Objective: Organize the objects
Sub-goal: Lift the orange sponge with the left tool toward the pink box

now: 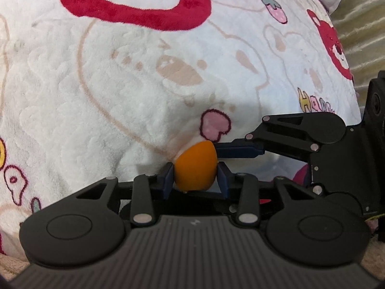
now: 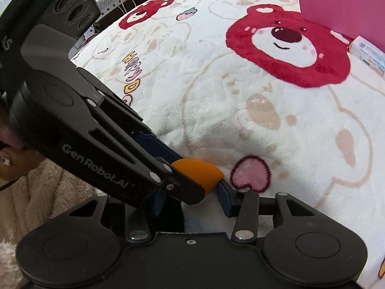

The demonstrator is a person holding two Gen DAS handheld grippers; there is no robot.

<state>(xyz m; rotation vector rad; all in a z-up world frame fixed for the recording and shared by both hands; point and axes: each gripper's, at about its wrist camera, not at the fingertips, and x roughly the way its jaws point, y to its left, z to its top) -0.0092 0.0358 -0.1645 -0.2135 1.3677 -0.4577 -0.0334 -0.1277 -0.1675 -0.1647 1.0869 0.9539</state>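
I see one orange egg-shaped sponge (image 1: 195,168) lying on the bed's bear blanket (image 1: 120,91), just below the pink heart (image 1: 214,124) printed on it. My left claw (image 1: 195,177) is narrowed onto the sponge, its blue pads touching both flanks. My right claw (image 2: 192,198) comes in from the side; one blue finger (image 1: 238,149) touches the sponge's upper end, but in the right wrist view the left claw hides the other, so I cannot tell whether this claw grips.

Progress, as I judge it: early. The sponge is grasped but not yet lifted or put away.

Count: one sponge, two claws, one white carton (image 2: 368,54) and one pink box (image 2: 341,7), both well beyond the heart at the blanket's far edge.
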